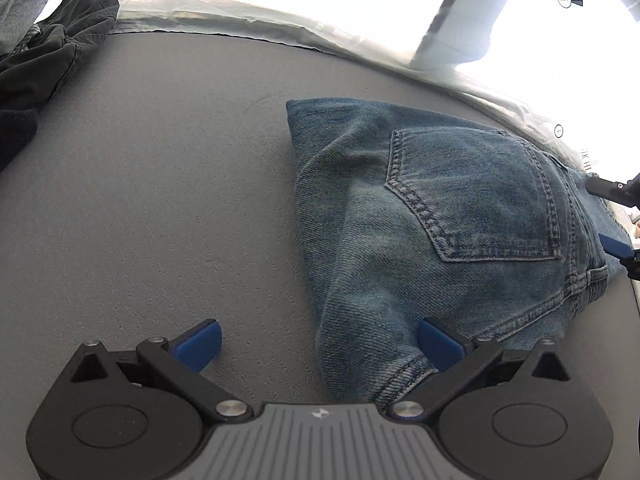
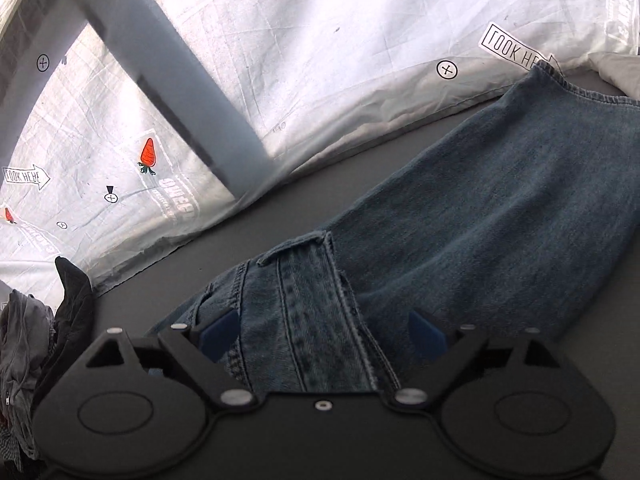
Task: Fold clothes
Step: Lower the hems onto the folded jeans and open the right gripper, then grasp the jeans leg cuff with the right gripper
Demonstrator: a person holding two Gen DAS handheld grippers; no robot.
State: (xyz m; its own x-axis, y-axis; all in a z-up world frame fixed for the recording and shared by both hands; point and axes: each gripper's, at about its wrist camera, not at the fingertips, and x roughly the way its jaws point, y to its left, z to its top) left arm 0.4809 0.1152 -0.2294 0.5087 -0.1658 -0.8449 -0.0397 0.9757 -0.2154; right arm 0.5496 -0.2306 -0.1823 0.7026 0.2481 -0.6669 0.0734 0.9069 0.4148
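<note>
Blue jeans (image 1: 460, 200) lie on the grey tabletop (image 1: 160, 160), with a back pocket facing up in the left wrist view. My left gripper (image 1: 320, 344) is open at the near corner of the denim. Its right pad (image 1: 440, 344) rests over the cloth and its left pad (image 1: 198, 344) is over bare table. In the right wrist view the jeans (image 2: 500, 208) stretch one leg toward the upper right. My right gripper (image 2: 322, 338) is open, with the seamed waist end between its pads but not pinched. That gripper (image 1: 612, 216) also shows at the right edge of the left wrist view.
A heap of dark clothes (image 1: 52, 40) lies at the table's far left, and the same clothes heap (image 2: 60, 320) shows in the right wrist view. A white printed sheet (image 2: 320, 60) borders the table's far edge. A grey post (image 2: 180, 92) stands on it.
</note>
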